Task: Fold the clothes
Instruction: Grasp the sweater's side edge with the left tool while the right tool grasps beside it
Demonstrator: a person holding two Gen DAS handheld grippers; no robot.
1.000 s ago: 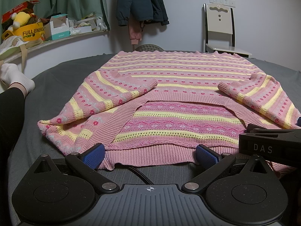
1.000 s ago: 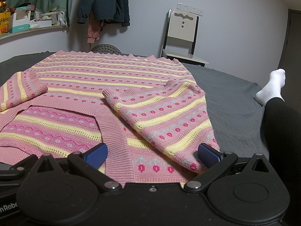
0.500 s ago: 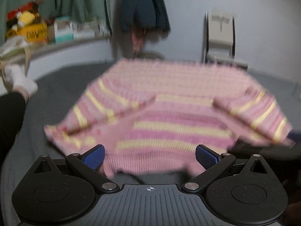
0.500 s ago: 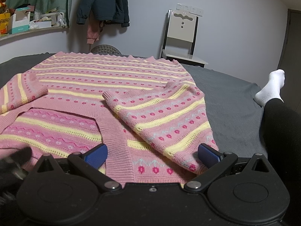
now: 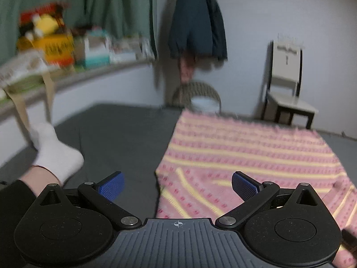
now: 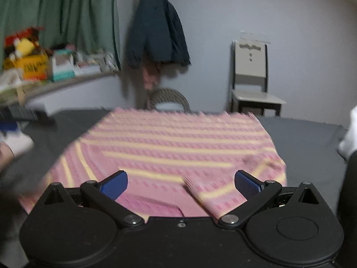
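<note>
Both views blurred; fine detail of the knit cannot be read.

Left gripper (image 5: 177, 184) raised and level, pointing across the bed toward the far wall; blue pads (image 5: 111, 184) spread wide with nothing between them; its left finger sits over bare grey sheet (image 5: 125, 138), its right finger over the sweater's left edge.

Sweater (image 5: 250, 156), pink with yellow stripes, lies flat on the sheet, filling the centre and lower right of the left view; a sleeve lies folded in over the body at lower centre.

Right gripper (image 6: 180, 184) likewise level and pointing forward; jaws parted wide and empty; sweater (image 6: 169, 143) centred ahead of it, with a folded-in sleeve cuff (image 6: 196, 187) lying between the fingers in the lower centre of the frame, whether touched cannot be told.

A foot in a white sock (image 5: 55, 154) rests on the sheet at middle left of the left view; a chair (image 5: 287, 84) stands at upper right, a dark jacket (image 5: 198, 22) hangs at top centre.
</note>
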